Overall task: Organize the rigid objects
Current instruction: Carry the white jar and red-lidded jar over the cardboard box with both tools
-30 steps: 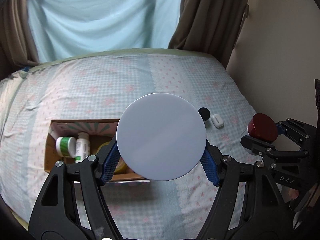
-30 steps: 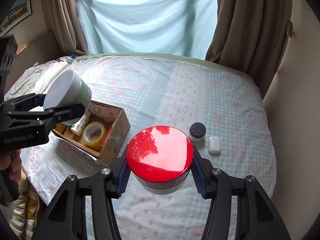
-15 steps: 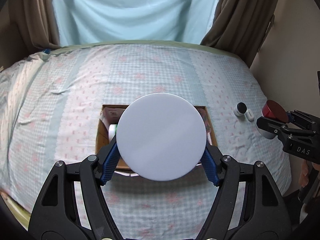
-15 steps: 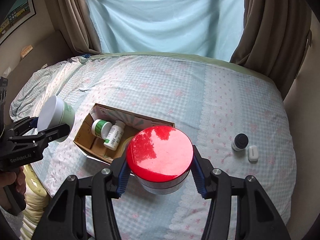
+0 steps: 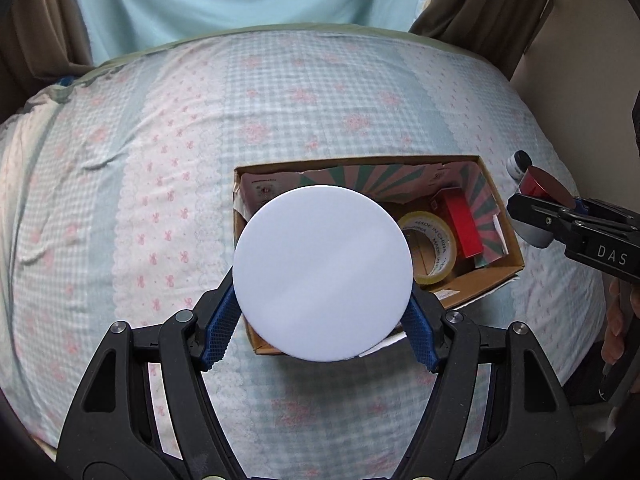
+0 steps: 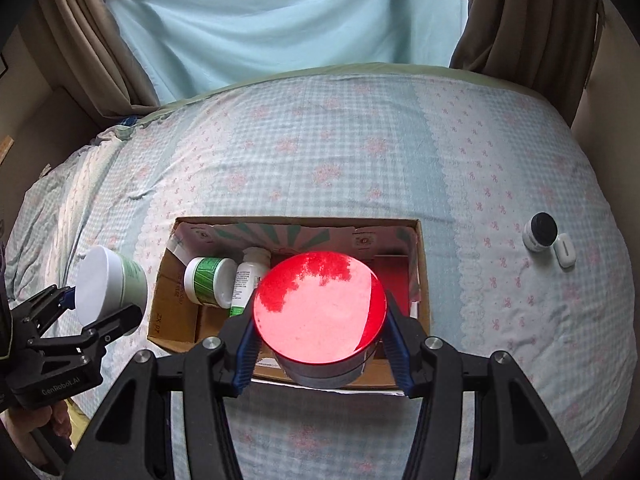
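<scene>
Both jars have come over the cardboard box (image 6: pixel 420 264) on the bed (image 6: pixel 360 140). Only the left view shows tape (image 5: pixel 430 252) inside — the right shows two bottles. Left hand-held gripper (image 5: pixel 322 320) pinches the white-lidded jar (image 5: pixel 322 284); right hand-held gripper (image 6: pixel 320 344) pinches the red-lidded jar (image 6: pixel 320 308).

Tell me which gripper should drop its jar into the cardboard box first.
Probably right. The right gripper holds the red-lidded jar over the open cardboard box; the left gripper, with the white-lidded green jar, sits outside the box's left wall.
</scene>
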The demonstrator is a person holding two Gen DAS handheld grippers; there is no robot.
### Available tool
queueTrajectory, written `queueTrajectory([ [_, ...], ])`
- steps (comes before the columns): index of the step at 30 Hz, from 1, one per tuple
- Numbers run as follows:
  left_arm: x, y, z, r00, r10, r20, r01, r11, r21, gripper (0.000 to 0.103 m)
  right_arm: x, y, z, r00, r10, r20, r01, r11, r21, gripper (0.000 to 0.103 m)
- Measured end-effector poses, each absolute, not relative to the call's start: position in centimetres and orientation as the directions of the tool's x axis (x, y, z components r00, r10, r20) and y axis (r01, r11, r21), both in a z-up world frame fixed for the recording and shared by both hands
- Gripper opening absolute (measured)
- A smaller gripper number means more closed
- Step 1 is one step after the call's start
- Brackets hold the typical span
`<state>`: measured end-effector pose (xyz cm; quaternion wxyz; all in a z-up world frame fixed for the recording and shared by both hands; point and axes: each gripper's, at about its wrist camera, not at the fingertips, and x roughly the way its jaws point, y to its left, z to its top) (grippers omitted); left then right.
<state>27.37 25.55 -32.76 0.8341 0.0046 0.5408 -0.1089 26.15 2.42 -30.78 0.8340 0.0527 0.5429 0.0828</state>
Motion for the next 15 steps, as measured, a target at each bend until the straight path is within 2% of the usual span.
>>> queueTrajectory([
  [15, 30.6, 24.4, -42.2, 0.257, -0.134, -0.957, 0.227, 0.971, -0.075, 0.069, 29.8, 5.7, -40.9, 0.265, 0.171, -0.949, -0.132, 0.981, 0.140, 0.050],
])
